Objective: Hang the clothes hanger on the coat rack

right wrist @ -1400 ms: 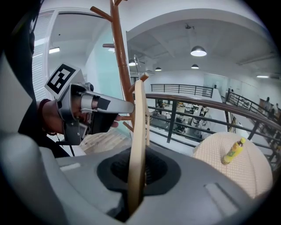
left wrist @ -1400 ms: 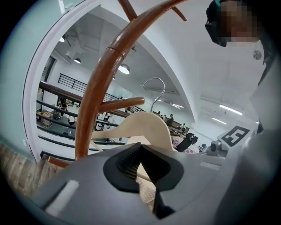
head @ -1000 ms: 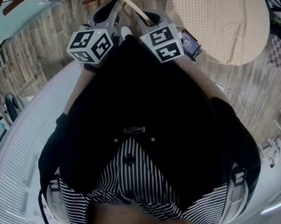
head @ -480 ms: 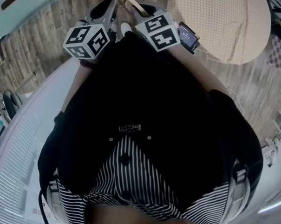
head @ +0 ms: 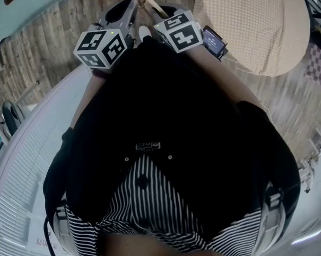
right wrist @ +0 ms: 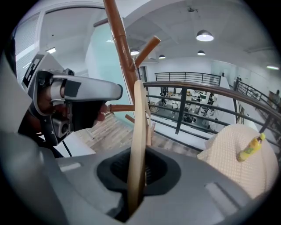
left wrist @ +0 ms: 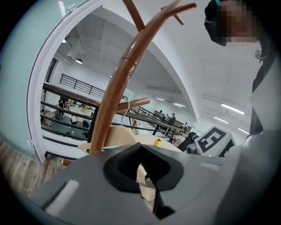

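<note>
One wooden clothes hanger (right wrist: 138, 114) stands edge-on, just in front of the pole of the one coat rack (right wrist: 119, 48). Two grippers counted. The right gripper (right wrist: 138, 167) is clamped on the hanger. The left gripper (left wrist: 140, 159) has its jaws closed together, with nothing seen pinched. One beige cushion (head: 250, 28) lies on the floor beyond.

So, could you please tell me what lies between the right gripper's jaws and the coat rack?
Only the wooden hanger: in the right gripper view the right gripper clamps it edge-on, and it stands in front of the coat rack.
</note>
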The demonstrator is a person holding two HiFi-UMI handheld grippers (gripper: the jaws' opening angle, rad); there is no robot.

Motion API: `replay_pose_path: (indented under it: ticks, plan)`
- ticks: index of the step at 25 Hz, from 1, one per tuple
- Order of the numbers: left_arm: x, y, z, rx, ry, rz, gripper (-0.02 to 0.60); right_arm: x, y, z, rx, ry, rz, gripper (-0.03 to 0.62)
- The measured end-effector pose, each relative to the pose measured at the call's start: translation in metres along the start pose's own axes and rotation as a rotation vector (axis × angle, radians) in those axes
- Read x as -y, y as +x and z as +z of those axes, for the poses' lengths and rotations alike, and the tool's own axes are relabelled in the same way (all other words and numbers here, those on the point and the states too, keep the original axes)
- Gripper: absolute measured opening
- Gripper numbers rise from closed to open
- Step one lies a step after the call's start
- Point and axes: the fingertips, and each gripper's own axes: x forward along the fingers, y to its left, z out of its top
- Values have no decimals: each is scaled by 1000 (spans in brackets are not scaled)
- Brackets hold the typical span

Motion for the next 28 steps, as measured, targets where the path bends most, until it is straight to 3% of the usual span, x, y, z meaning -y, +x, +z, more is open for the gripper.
replay_pose_path:
  ticks: [11,16,21,28]
  plan:
    - [-5,-14,8,7,-23,17,5,-7,3,-3,-40,-39,6,37]
    - [-4,-11,2,6,-24,9,5,-13,5,-2,-6,-46,37,163]
    - [4,0,-6,-10,-14,-15,5,-8,-2,-2,51,-46,42,175]
    - [57,14,-8,-24,13,-77,5,18,-53,-14,129,26,-21,173]
